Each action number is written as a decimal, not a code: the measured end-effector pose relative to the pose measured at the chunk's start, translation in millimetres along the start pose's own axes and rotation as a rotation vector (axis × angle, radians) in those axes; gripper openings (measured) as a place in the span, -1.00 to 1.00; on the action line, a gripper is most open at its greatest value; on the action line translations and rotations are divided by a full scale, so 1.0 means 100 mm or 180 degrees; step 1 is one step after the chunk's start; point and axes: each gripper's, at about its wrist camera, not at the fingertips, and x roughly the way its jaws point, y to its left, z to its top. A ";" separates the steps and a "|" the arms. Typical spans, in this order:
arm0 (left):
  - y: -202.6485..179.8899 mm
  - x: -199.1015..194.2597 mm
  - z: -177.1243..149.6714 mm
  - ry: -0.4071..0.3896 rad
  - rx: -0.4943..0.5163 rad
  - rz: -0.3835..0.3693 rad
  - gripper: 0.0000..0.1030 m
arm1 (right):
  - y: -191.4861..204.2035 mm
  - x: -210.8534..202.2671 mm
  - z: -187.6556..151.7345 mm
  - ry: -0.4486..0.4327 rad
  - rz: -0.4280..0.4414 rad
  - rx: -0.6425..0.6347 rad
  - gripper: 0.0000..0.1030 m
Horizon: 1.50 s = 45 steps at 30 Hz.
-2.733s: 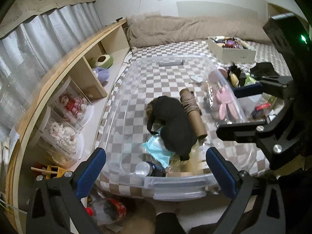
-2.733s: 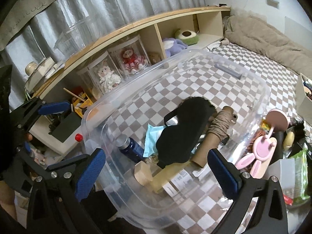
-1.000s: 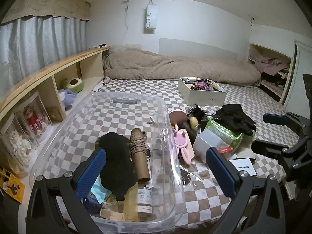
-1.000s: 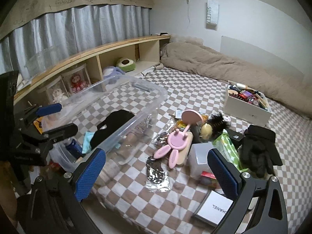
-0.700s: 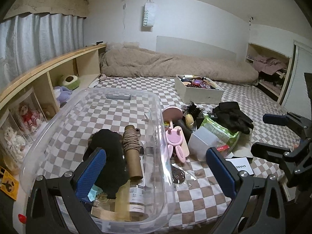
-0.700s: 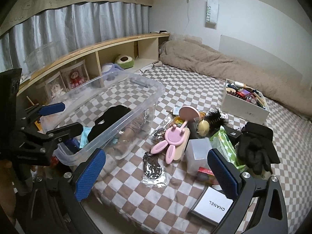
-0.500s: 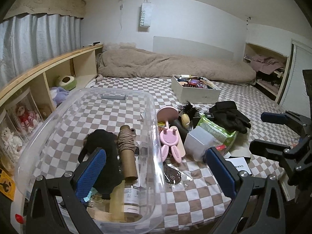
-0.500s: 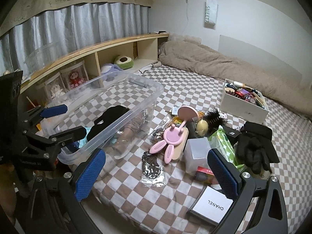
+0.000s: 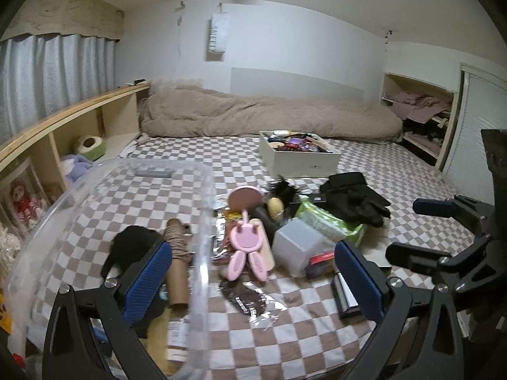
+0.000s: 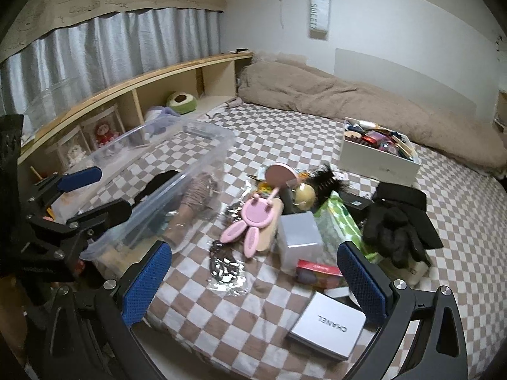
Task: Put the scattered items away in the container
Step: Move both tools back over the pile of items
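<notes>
A clear plastic bin (image 9: 202, 221) (image 10: 202, 145) lies on the checkered bed at left, holding a black cloth (image 9: 133, 243), a twine roll (image 9: 177, 253) and other items. Scattered to its right are a pink bunny mirror (image 10: 256, 218) (image 9: 247, 240), a foil wrapper (image 10: 225, 269), a translucent box (image 10: 298, 234), a green pack (image 10: 342, 221), a red packet (image 10: 317, 272), black gloves (image 10: 393, 221) and a white Chanel box (image 10: 329, 326). My left gripper (image 9: 253, 278) is open and empty over the bin's right rim. My right gripper (image 10: 253, 278) is open and empty above the foil wrapper.
A white box (image 10: 380, 155) full of cosmetics stands farther back. A beige duvet (image 10: 348, 101) lies along the far wall. A wooden shelf (image 10: 126, 95) with dolls and plush toys runs along the left side. The bed's front edge is just below both grippers.
Both grippers have lifted away from the bin and swung right, so the scattered pile is now ahead of them. Both stayed open and empty.
</notes>
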 end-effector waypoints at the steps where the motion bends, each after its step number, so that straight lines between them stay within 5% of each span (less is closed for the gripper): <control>1: -0.05 0.03 0.01 0.0009 0.0018 -0.0025 1.00 | -0.04 0.00 -0.02 0.0008 -0.0016 0.0015 1.00; 11: -0.40 0.34 -0.03 0.0135 0.0145 -0.0316 1.00 | -0.52 -0.01 -0.23 0.0130 -0.0188 0.0309 1.00; 25: -0.77 0.93 -0.36 0.0775 0.0350 -0.0387 1.00 | -0.95 0.23 -0.48 0.0415 -0.0314 0.0618 1.00; 33: -0.86 1.39 -0.69 0.1184 0.0457 -0.0057 1.00 | -1.02 0.36 -0.55 0.0508 -0.0306 0.0765 1.00; 45: -0.79 1.88 -0.97 0.1448 0.0498 0.0355 1.00 | -1.00 0.62 -0.72 0.0796 -0.0197 0.0800 1.00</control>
